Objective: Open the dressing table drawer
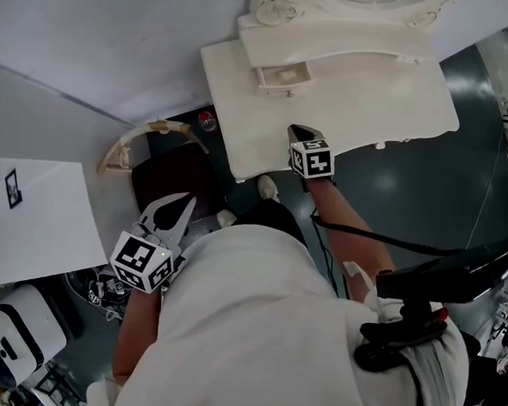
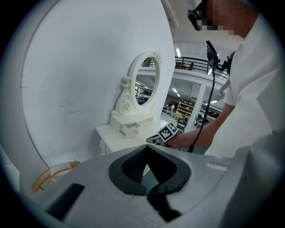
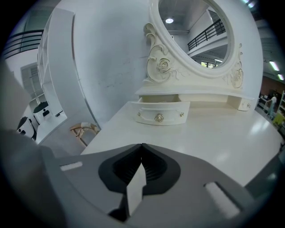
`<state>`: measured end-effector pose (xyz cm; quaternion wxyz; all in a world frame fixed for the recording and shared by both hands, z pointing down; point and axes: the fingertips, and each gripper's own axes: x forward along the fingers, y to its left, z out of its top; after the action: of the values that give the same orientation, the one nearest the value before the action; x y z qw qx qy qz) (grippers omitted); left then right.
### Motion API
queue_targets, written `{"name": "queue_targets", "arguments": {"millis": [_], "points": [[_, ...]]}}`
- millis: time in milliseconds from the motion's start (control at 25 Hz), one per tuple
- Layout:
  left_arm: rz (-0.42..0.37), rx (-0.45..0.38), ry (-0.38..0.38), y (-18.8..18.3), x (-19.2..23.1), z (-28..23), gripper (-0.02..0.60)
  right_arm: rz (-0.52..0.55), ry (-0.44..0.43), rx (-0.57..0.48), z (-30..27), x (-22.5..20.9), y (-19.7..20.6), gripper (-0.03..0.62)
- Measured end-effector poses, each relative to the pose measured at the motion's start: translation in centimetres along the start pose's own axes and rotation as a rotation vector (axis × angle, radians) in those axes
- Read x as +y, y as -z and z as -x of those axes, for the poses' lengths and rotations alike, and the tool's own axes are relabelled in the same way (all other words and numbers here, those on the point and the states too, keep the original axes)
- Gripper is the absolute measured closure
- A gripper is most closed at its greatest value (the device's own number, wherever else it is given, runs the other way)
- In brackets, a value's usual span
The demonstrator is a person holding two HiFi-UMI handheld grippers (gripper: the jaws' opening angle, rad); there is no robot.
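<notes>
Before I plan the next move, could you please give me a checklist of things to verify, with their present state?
1. Drawer pulled out: ok, its front stands forward of the case under the mirror.
2. Right gripper empty: ok, fingers together, nothing between them.
3. Right gripper clear of the knob: ok, apart from it, above the tabletop.
4. Left gripper empty: ok, fingers together, well away from the tabletop.
5. What lies in the drawer: cannot tell.
</notes>
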<state>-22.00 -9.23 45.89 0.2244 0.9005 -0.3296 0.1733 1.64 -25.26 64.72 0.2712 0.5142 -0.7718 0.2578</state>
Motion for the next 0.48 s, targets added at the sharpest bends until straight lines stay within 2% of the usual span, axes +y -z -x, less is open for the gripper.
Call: {"name": "queue_targets", "arguments": {"millis": [480], "points": [[-0.009,-0.014,0.041,1.4,-1.3,1.1,0.58,0.099,-0.088,-0.007,6.0,5.8,1.4,0.593]]}}
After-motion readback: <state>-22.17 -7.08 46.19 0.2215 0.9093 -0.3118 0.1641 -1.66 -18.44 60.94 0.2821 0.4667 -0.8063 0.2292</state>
